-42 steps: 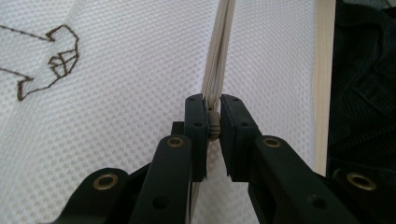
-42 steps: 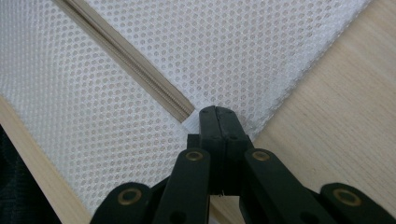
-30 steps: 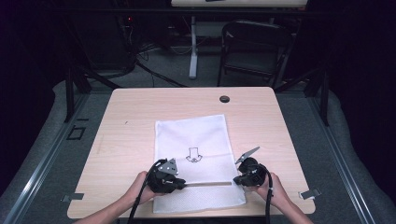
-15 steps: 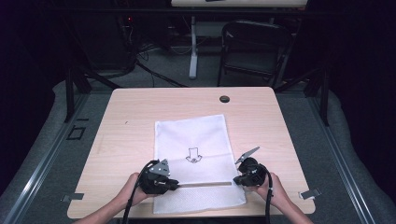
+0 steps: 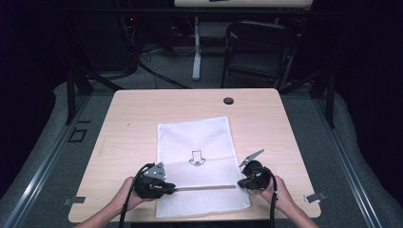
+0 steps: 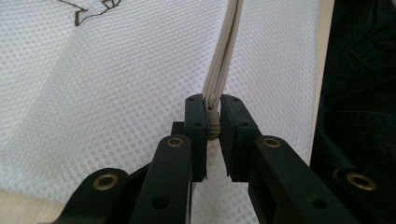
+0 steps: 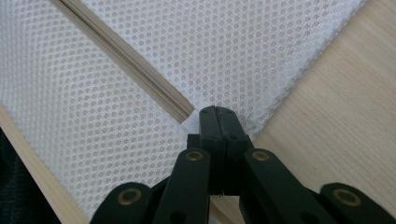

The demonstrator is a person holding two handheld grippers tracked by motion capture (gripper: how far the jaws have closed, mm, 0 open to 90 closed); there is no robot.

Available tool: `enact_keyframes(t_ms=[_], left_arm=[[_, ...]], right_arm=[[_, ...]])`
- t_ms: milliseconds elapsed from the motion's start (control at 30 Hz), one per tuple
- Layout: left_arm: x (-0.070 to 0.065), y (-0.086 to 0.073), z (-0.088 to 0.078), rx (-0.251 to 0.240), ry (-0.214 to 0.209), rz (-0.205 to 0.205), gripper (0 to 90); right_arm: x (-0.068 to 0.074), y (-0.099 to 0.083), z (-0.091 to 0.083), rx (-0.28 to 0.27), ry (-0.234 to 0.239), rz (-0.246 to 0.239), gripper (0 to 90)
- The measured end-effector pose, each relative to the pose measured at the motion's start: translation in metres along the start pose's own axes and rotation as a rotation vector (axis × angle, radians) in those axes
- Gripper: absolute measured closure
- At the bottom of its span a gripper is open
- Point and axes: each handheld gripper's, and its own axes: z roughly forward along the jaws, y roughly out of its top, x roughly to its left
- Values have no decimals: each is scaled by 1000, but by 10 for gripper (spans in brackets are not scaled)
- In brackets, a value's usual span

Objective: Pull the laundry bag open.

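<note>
Left gripper view looks along the left claw, whose jaws are pinching the grey zipper pull of the white mesh bag, with the closed zipper running away toward 12 o'clock from the pinch. Compared with a second ago in the high view, this left claw has slid outward toward 9 o'clock, from inside the bag's near-left area to its left edge, while the right claw has kept its place. Judging from that travel, the pull has been drawn to the end of its run, so the zip stroke looks finished or nearly so; whether the bag is thereby shut or opened cannot be told for sure, though the teeth seen ahead of the pull lie joined.

Right gripper view shows the right claw pressed together on the white fabric tab at the zipper's other end, anchoring the bag against the pull.

Farther off, the bag lies flat on the wooden table, on the near half and roughly centred, with its zipper stretched straight between the claws. It is fine white mesh, rectangular, with a small dark arrow outline printed mid-panel. A small dark round cap sits at the table's 12 o'clock edge.
</note>
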Motion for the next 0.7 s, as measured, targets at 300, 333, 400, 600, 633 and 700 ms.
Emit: enact_keyframes(t_ms=[300, 333, 400, 600, 633, 700], left_arm=[[5, -12, -12, 0, 14, -18, 822], [6, -13, -14, -1, 16, -19, 822], [6, -15, -16, -1, 21, -22, 822], [7, -21, -19, 2, 23, -30, 822], [7, -22, -18, -2, 18, -32, 822], [7, -22, -19, 3, 22, -29, 822]], right_arm=[[0, 0, 0, 1, 0, 0, 900], [0, 0, 0, 2, 1, -2, 900], [0, 0, 0, 3, 0, -2, 900], [0, 0, 0, 4, 0, -3, 900], [0, 0, 0, 2, 1, -1, 900], [0, 0, 0, 3, 2, -1, 900]])
